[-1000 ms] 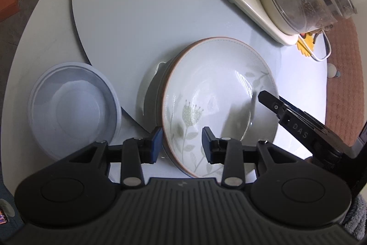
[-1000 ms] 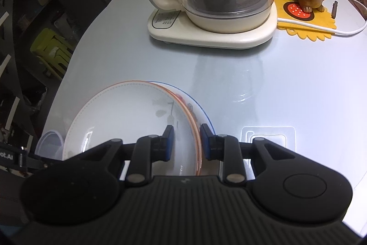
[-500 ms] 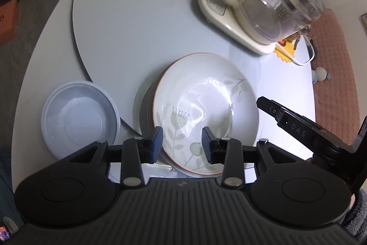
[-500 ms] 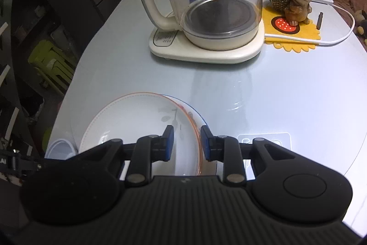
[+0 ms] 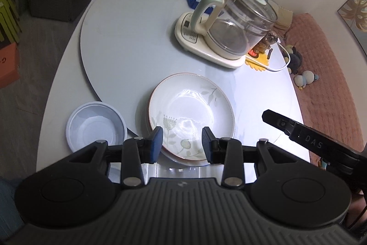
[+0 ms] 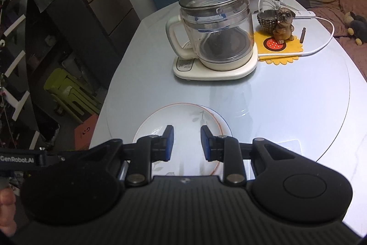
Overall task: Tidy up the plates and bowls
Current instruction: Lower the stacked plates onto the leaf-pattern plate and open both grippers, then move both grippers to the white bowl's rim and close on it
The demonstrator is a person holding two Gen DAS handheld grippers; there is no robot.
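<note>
My left gripper [image 5: 182,141] and right gripper [image 6: 186,143] both hang above the table [image 5: 128,43] with jaws parted and nothing between them. Below sits the flowered plate [image 5: 190,111], stacked on other plates, with the pale plastic bowl [image 5: 96,130] just beside it, apart. The stack looks slightly offset, so a careless nudge could slide the top plate. The glass kettle [image 6: 215,33] stands well beyond.

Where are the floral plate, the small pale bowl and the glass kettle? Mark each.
floral plate [image 5: 190,107]: left wrist view, its centre.
small pale bowl [image 5: 96,132]: left wrist view, inner base.
glass kettle [image 6: 220,38]: right wrist view, glass body.
</note>
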